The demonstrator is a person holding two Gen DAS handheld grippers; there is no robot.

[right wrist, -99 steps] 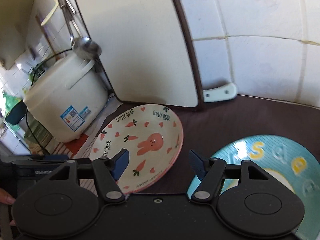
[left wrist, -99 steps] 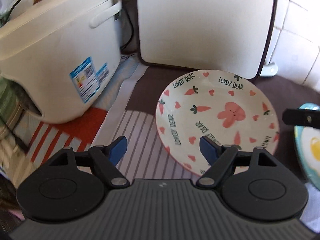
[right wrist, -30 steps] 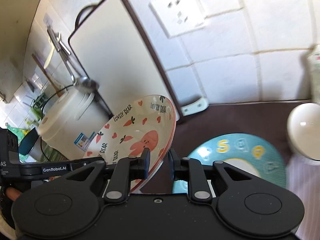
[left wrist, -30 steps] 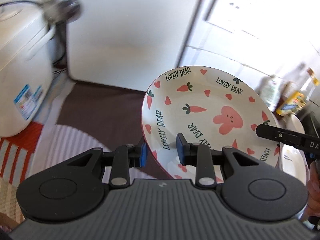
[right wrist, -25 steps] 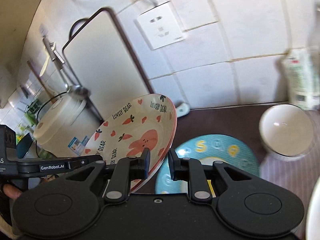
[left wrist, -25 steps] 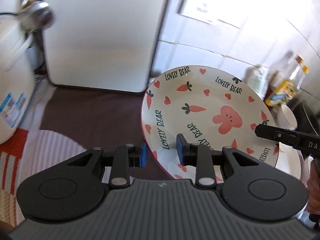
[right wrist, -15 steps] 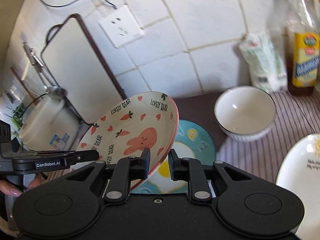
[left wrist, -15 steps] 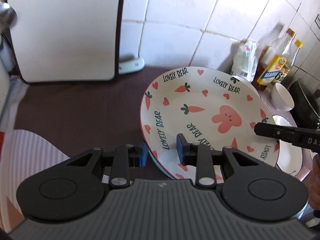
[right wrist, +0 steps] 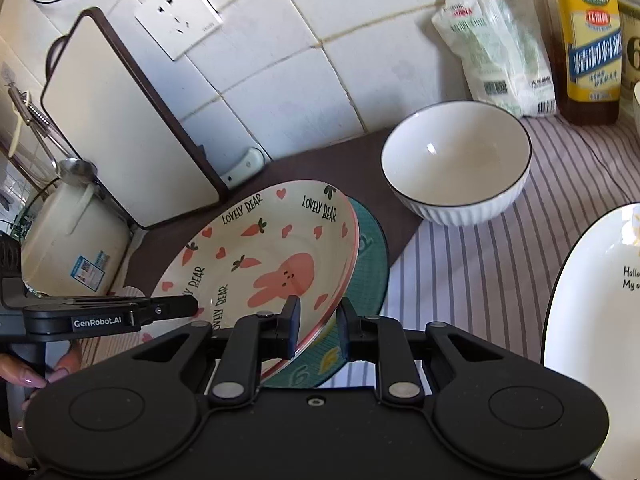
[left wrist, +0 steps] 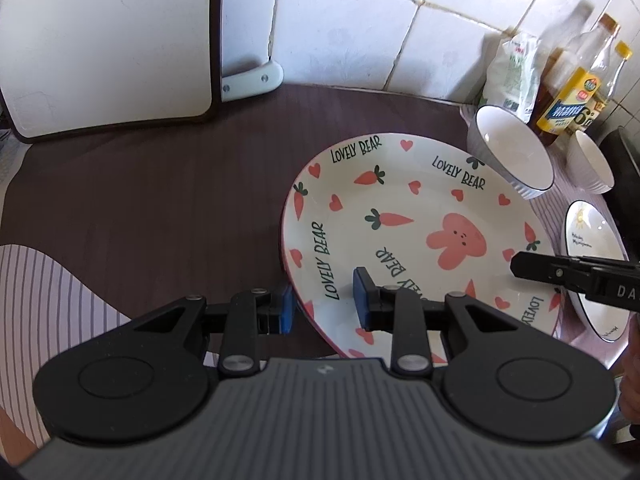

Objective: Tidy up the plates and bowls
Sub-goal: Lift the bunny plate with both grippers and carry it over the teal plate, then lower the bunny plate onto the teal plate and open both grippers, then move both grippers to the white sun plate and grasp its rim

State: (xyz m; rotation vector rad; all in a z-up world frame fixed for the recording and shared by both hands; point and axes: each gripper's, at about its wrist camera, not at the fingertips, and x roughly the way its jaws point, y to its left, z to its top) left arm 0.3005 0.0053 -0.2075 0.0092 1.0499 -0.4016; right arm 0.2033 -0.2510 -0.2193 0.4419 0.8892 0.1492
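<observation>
On a dark brown mat [left wrist: 152, 200] by the tiled wall, the rabbit plate [left wrist: 416, 236] sits on top of a teal plate [right wrist: 370, 256], whose rim shows past its right edge in the right wrist view. Both grippers grip this rabbit plate at its rim. The left gripper [left wrist: 322, 304] has its blue pads [left wrist: 362, 300] closed over the plate's left near edge, one pad on the inside face and one under the rim. The right gripper [right wrist: 316, 322] pinches the near right edge in the same way, with one finger above the rim and one below it, over the teal plate.

A white bowl [right wrist: 456, 164] with a dark rim stands just beyond the plates, half on the brown mat and half on a striped cloth [right wrist: 480, 272]. A second white bowl [left wrist: 592, 168] stands to its right, near the bottles. A white plate [right wrist: 596, 320] with a dark rim and printed words lies on the striped cloth, to the right of the stacked plates. Against the wall stand a yellow-labelled bottle [right wrist: 592, 44] and a white packet [right wrist: 496, 56]. A white cutting board [left wrist: 104, 44] leans on the wall to the left, and a rice cooker [right wrist: 72, 240] stands further left.
</observation>
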